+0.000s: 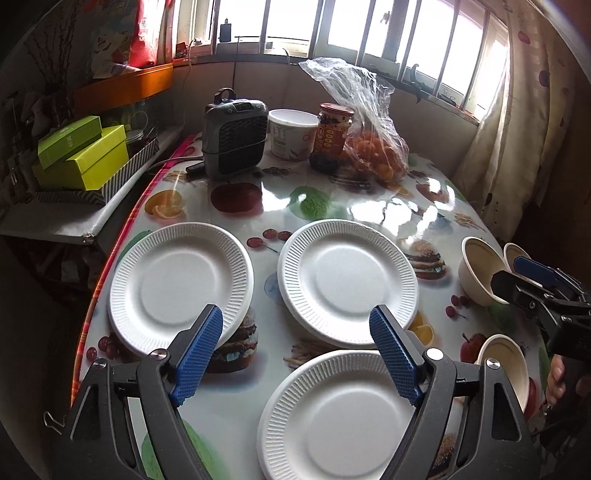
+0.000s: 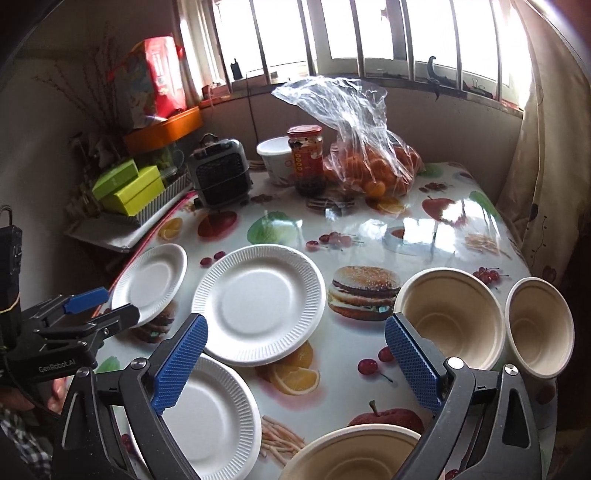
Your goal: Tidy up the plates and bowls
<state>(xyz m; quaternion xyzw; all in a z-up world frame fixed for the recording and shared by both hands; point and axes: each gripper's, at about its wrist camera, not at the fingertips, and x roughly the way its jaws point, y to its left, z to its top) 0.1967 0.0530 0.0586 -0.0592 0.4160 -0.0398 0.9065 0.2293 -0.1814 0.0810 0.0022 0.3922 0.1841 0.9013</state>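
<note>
I hold my left hand-held gripper (image 1: 295,354) spread wide and empty above three white paper plates on the table (image 1: 332,199). The near plate (image 1: 332,417) lies directly below and just ahead of its fingers, the left plate (image 1: 177,284) and the middle plate (image 1: 347,280) a little farther on, all flat and apart from each other. My right hand-held gripper (image 2: 295,363) is also spread and empty. Three tan paper bowls sit on its side: the large bowl (image 2: 448,314) just ahead to the right, the small tilted bowl (image 2: 539,325) beside it, the nearest bowl (image 2: 351,454) below the fingers. So plates suit my left hand, bowls my right. The table wears a glossy fruit-and-burger print cloth. At its far end stand a small grey heater (image 1: 236,136), a white tub (image 1: 291,133), a red-lidded jar (image 1: 332,136) and a clear bag of oranges (image 1: 373,147), beneath a barred window (image 1: 332,26).
</note>
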